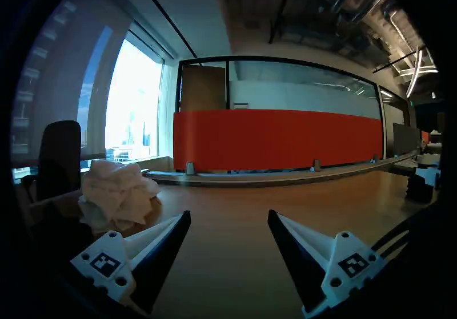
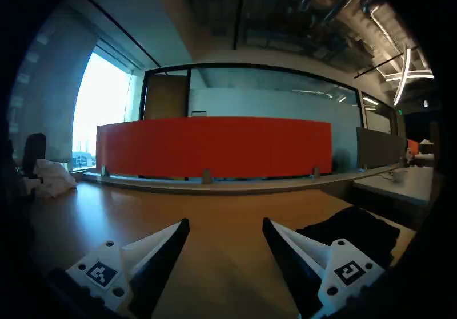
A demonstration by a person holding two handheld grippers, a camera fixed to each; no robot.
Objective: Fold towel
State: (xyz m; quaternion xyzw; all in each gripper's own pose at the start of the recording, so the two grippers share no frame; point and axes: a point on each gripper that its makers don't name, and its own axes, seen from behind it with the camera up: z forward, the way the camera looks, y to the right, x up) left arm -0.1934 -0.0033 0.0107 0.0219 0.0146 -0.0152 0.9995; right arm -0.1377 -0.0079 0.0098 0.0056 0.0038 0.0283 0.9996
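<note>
Towel (image 1: 117,193) crumpled, near, left-ahead of my left hand-held gripper (image 1: 228,213) | well left of right hand-held gripper (image 2: 225,221) | both released, empty

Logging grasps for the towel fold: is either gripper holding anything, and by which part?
Nothing is held. The left gripper and right gripper are both open above the table; the crumpled white towel lies apart, untouched, to the left.

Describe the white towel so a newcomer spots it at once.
Follow the long orange partition behind the wooden desk toward the bright window. At that end, beside a black office chair, sits the white towel. It is a crumpled pale heap, unlike the black cloth at the other end.
</note>
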